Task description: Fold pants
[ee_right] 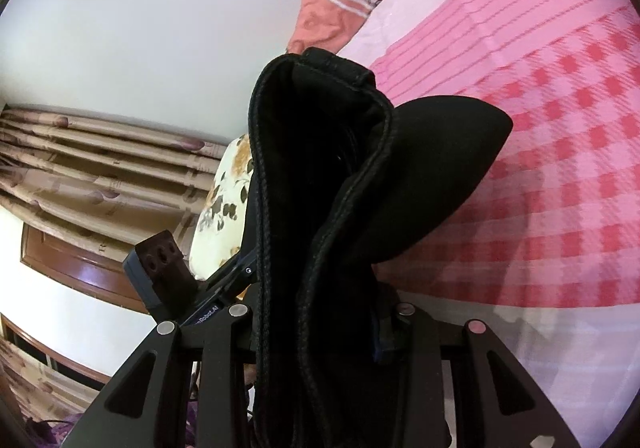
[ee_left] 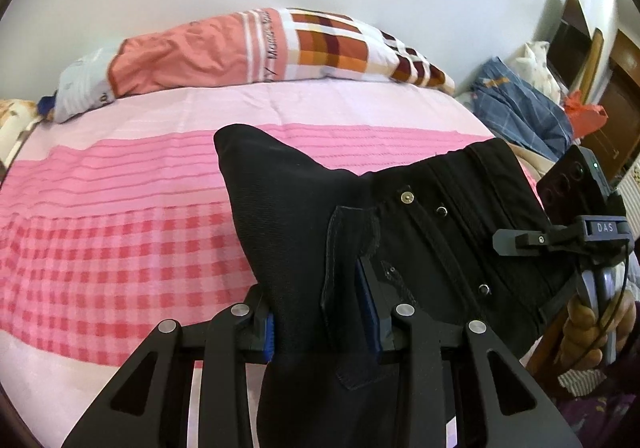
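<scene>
Black pants (ee_left: pixel 432 224) hang in the air above the pink bed, held at the waistband end. My left gripper (ee_left: pixel 324 328) is shut on the pants, with blue pads either side of the cloth; snaps and the fly show to the right of it. The other gripper unit (ee_left: pixel 576 232) shows at the right edge of the left wrist view, at the far end of the waistband. In the right wrist view the pants (ee_right: pixel 320 175) fill the middle, waistband edge on. My right gripper (ee_right: pixel 320 328) is shut on the pants; its fingertips are hidden by the cloth.
The bed (ee_left: pixel 120 207) has a pink striped and checked sheet. A plaid orange pillow (ee_left: pixel 256 47) lies at the head. Blue clothes (ee_left: pixel 516 103) pile at the right. Curtains (ee_right: pixel 80 163) and a floral cushion (ee_right: pixel 224 199) show in the right wrist view.
</scene>
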`<state>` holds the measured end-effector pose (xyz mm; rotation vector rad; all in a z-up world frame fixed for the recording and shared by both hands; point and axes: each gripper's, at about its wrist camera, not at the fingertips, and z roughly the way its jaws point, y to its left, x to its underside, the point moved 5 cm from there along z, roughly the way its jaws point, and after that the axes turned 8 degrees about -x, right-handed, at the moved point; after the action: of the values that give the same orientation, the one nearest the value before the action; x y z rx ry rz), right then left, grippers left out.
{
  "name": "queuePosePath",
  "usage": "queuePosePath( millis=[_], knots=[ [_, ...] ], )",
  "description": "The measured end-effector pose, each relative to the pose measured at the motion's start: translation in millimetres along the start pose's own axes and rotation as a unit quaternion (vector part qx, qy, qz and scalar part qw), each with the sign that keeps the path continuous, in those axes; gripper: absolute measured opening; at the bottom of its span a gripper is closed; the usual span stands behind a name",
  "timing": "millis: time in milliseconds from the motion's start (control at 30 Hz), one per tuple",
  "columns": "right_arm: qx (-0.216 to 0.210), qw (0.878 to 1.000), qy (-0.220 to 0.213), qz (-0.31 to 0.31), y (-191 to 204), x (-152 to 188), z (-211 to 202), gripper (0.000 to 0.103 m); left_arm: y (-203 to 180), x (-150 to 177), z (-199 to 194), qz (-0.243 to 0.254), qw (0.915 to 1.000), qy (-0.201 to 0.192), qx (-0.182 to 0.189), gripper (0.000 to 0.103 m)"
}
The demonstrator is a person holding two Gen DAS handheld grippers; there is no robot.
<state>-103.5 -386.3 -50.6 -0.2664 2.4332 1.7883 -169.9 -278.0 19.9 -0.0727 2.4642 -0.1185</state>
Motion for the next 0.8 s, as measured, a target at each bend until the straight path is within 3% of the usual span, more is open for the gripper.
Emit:
queuePosePath(
  millis=[800],
  knots=[
    [-0.017, 0.999, 0.036, -0.018, 42.2, -11.9, 68.1, 0.033, 67.2, -12.8, -36.9, -0.035, 0.9982, -0.025, -0.042, 0.034]
  ],
)
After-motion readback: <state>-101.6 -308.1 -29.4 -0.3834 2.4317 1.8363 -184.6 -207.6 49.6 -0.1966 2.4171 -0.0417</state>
